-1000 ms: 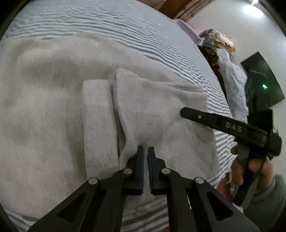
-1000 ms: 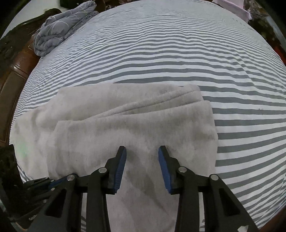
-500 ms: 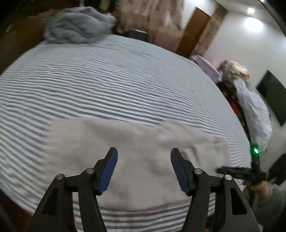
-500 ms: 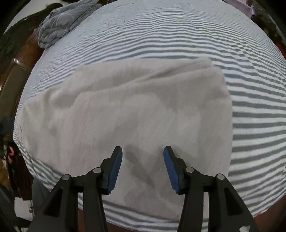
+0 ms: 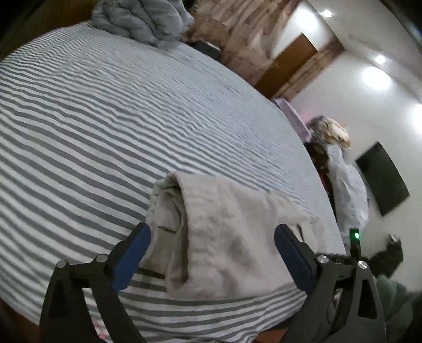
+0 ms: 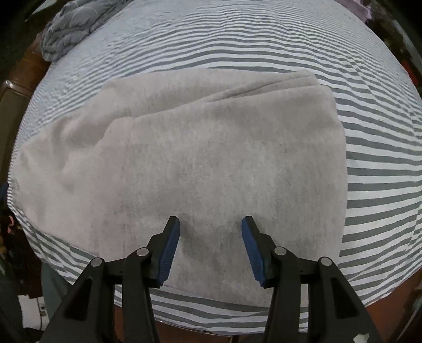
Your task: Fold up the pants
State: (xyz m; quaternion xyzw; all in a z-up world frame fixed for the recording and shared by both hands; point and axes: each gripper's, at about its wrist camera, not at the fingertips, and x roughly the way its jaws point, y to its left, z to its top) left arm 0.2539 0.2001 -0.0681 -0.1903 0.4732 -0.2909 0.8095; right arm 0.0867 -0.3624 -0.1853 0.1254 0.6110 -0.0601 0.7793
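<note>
The light grey pants lie folded in a flat stack on the striped bed, near its front edge. In the left wrist view the stack shows from its side, with the layered fold edge at the left. My left gripper is wide open and empty, its blue pads either side of the stack and above it. My right gripper is open and empty, hovering over the near part of the pants.
A crumpled grey-blue blanket lies at the far left corner of the bed, also in the left wrist view. A wooden bed frame runs along the left. Clothes and a dark screen stand at the right by the wall.
My left gripper opened from shut, let go of the pants and pulled back and up. The right gripper stayed open and drew back a little. The pants now lie folded.
</note>
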